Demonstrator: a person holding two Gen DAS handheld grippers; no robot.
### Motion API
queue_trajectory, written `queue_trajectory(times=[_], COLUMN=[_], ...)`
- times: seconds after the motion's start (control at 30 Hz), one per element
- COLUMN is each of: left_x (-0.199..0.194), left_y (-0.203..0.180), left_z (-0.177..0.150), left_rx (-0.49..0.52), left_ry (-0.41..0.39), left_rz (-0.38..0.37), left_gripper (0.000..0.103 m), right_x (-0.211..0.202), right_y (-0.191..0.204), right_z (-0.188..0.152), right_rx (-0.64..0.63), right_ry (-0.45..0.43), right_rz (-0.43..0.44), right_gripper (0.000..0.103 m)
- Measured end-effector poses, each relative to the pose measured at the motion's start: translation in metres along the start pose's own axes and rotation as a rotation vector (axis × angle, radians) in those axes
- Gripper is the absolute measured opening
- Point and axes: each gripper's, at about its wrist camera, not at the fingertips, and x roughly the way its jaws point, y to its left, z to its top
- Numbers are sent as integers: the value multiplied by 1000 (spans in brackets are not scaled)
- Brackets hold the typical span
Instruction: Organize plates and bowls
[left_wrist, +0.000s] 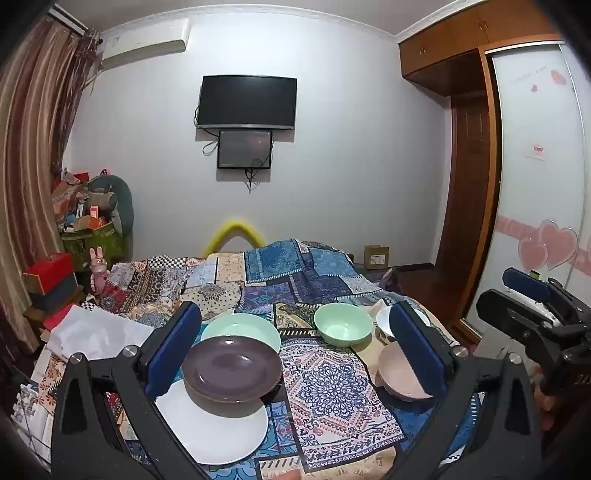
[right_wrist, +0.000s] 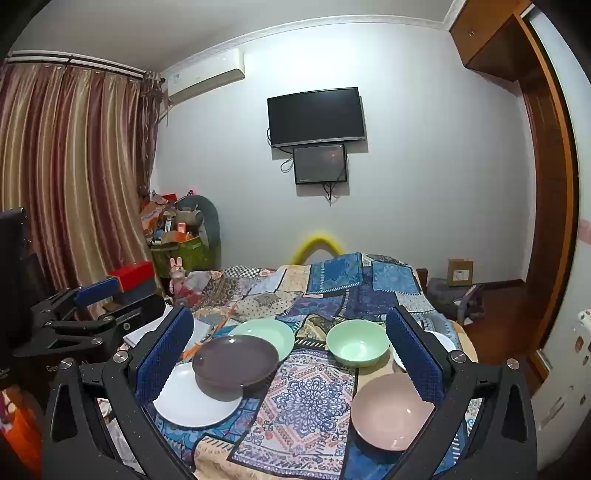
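Note:
On the patchwork bed cover, a dark purple plate (left_wrist: 232, 369) (right_wrist: 235, 362) lies partly on a white plate (left_wrist: 218, 432) (right_wrist: 195, 400), with a mint green plate (left_wrist: 243, 329) (right_wrist: 267, 334) behind. A mint green bowl (left_wrist: 342, 328) (right_wrist: 357, 347) stands to the right. A pink bowl (left_wrist: 399, 373) (right_wrist: 391, 410) is at the near right, a white bowl (left_wrist: 384, 320) (right_wrist: 443, 341) behind it. My left gripper (left_wrist: 295, 350) is open and empty above the dishes. My right gripper (right_wrist: 291, 354) is open and empty too.
The bed (left_wrist: 280, 280) fills the middle. White folded cloth (left_wrist: 96, 332) lies at its left edge. Boxes and clutter (left_wrist: 88, 221) stand at the left by the curtain. A wardrobe (left_wrist: 476, 166) and sliding door stand at the right. The right gripper's body shows in the left wrist view (left_wrist: 535, 314).

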Motion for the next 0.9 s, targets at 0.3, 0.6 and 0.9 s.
queue_trajectory(times=[0.3, 0.6, 0.9], left_x=[-1, 1, -5], left_y=[-2, 0, -1], left_z=[2, -1, 1], left_rx=[-11, -4, 8], left_ry=[11, -3, -15], left_rz=[-3, 5, 6], left_gripper=[103, 103, 103], right_x=[-1, -2, 0], right_y=[-2, -3, -7], right_z=[0, 0, 0], right_rx=[12, 18, 22], right_ry=[-5, -9, -11], right_rz=[1, 2, 2], right_gripper=[103, 103, 103])
